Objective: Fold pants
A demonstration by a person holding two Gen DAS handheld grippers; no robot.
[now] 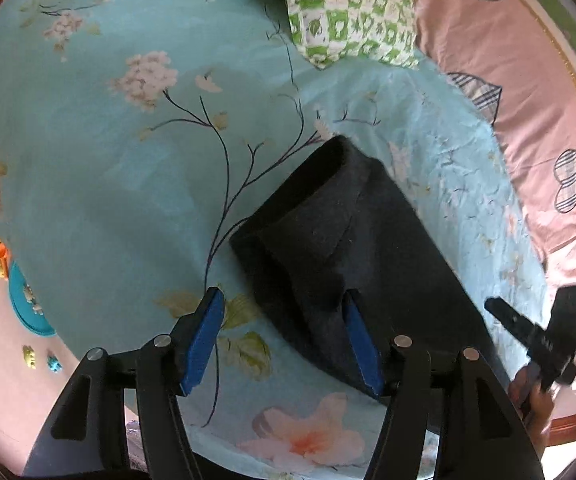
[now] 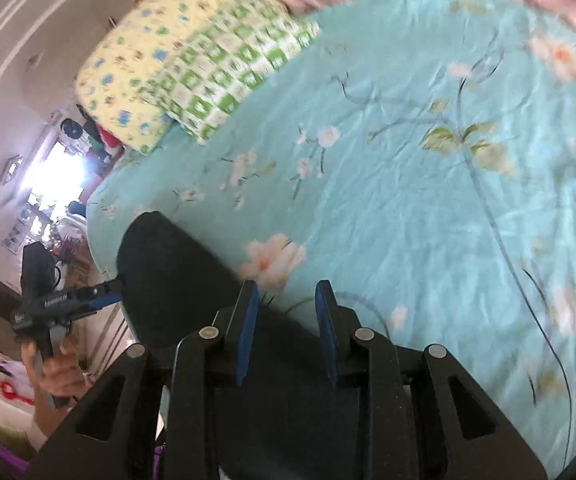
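Two open grippers, nothing held: left gripper straddles the edge of the dark pants folded on the bed, right gripper hovering at five o'clock. Any snag could undo the fold.

The pants are lying folded into a compact dark charcoal bundle on the turquoise floral bedsheet, near its front edge. Layers are overlapping, with a diagonal fold edge showing on top. The fabric is resting flat, with one rounded corner pointing toward the pillows.
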